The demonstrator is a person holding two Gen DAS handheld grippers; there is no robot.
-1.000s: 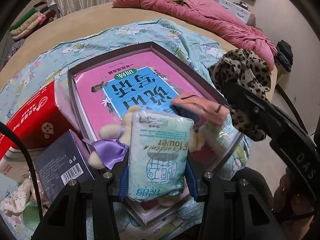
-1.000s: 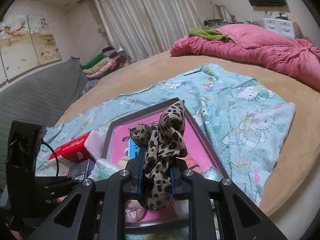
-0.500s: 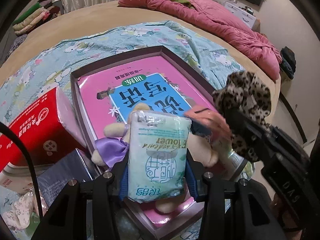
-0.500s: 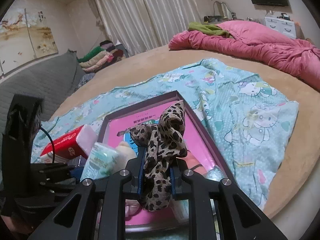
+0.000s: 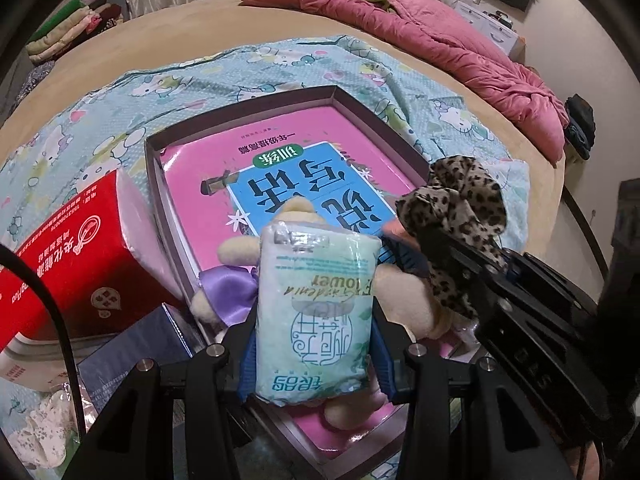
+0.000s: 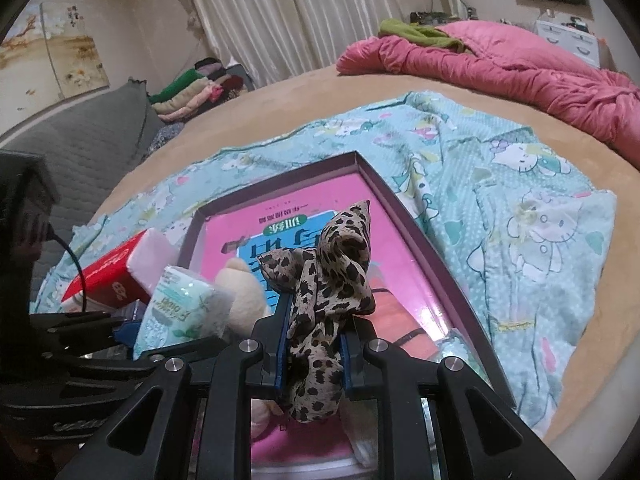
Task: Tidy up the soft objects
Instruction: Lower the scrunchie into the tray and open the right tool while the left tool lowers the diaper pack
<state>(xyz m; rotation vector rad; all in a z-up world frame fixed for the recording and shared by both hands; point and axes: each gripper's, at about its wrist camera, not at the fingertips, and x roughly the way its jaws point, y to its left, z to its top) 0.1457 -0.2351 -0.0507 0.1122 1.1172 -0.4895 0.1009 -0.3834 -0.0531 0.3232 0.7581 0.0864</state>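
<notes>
My left gripper [image 5: 314, 354] is shut on a pale green tissue pack [image 5: 316, 312], held above the near end of a purple tray [image 5: 152, 184]. My right gripper [image 6: 314, 354] is shut on a leopard-print scrunchie [image 6: 328, 280], which also shows in the left wrist view [image 5: 456, 216], just right of the tissue pack. The tray holds a pink book [image 5: 280, 160] and a cream plush toy [image 5: 404, 304] with a purple bow [image 5: 230, 288]. The tissue pack also shows in the right wrist view [image 6: 180, 308].
A red tissue box [image 5: 68, 256] and a dark blue box [image 5: 132, 360] lie left of the tray on a Hello Kitty sheet [image 6: 520, 200]. A pink quilt [image 6: 500, 60] lies at the bed's far side. Folded clothes [image 6: 192, 88] are stacked far left.
Both grippers have moved forward over the tray with their loads. The tissue pack now sits further over the plush toy, and the scrunchie is closer beside it.
</notes>
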